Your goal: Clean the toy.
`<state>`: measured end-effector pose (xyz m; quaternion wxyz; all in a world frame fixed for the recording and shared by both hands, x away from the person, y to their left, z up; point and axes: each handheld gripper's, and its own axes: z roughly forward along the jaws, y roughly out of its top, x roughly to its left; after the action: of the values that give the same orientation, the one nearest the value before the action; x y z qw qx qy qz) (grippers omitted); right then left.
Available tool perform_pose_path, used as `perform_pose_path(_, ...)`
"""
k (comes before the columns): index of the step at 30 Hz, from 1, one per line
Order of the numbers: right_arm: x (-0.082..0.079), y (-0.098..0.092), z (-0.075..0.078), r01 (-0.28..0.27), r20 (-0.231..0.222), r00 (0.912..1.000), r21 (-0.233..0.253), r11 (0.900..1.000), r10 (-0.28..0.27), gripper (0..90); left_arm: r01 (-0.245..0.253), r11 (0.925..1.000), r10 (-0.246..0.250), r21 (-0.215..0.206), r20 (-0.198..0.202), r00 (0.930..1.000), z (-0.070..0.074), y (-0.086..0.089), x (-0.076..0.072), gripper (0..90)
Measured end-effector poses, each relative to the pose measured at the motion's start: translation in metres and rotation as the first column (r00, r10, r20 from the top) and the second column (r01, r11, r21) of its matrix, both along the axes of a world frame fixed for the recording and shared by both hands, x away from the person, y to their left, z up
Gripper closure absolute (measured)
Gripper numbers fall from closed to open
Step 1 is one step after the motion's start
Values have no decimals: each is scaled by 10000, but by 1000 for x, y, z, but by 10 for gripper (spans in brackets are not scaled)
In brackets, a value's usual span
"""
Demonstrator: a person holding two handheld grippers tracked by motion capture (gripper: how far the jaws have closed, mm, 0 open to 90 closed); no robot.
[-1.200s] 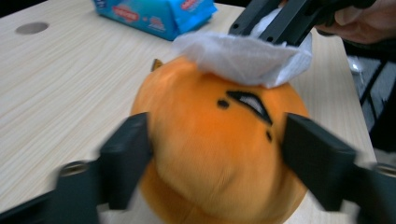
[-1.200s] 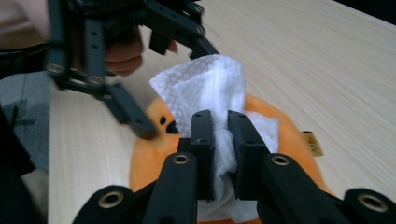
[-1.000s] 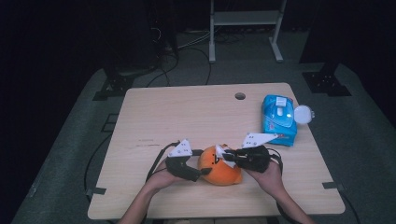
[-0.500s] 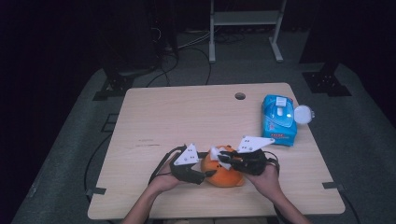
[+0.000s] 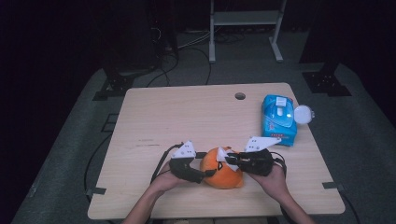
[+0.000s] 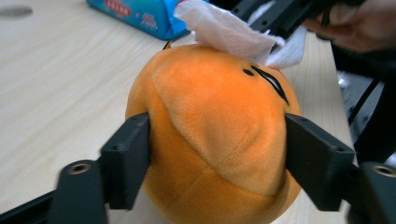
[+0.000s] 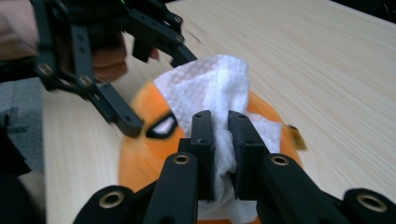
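Wooden table, blue wipes pack lettering unreadable, orange plush

light wood table, rectangular, rounded corners, round cable hole near the far edge right of centre. faint dark scuff marks on the top toward the near left. table stands on a grey carpet mat with angled far corners; black tape tabs at the near left and near right edges. room around is very dark, walls not readable. light falls mostly on the table. behind the table, a pale metal rack frame with two legs on the floor. black stand base at far left, another at far right. dark cables run over the floor behind the table.
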<state>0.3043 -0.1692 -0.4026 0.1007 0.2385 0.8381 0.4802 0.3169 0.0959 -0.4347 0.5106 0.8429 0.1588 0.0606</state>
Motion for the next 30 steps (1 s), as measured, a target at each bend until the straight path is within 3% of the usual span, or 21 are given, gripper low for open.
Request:
perform_pose_path(5,-7,17,10,-722,257,9971,352,9968,713,803,533,9972,-589,534,1095,9922,4,-9,-10,317)
perform_pose_path(8,-7,22,13,-806,563,9952,-36,9967,807,805,552,9966,-621,605,1204,9908,3,-6,-10,325)
perform_pose_path(10,-2,15,12,-496,470,9977,-33,9988,497,804,575,9971,-628,496,1124,9917,2,-5,-8,323)
perform_pose_path(13,9,1,6,-87,-75,9999,32,10000,88,804,566,9977,-594,369,819,9949,1,-2,-5,294)
perform_pose_path(15,9,-5,1,-50,-407,9992,239,9997,60,805,464,9989,-463,-21,269,9986,1,-1,-2,224)
perform_pose_path(18,-1,-3,1,-244,-191,9995,34,9997,245,805,267,9976,-314,-645,-737,9968,2,-1,2,129)
perform_pose_path(20,-7,1,2,-428,-80,9991,-78,9991,427,805,238,9974,-310,-677,-1075,9937,0,-3,2,133)
perform_pose_path(22,-10,4,4,-416,148,9990,-287,9987,421,804,243,9983,-287,-539,-817,9962,0,-3,0,219)
perform_pose_path(26,-13,11,10,-485,377,9981,-66,9988,487,804,444,9987,-445,-239,-63,9990,6,-8,-7,294)
perform_pose_path(30,-18,25,14,-833,531,9951,-19,9965,832,805,774,9965,-800,322,869,9930,10,-15,-17,312)
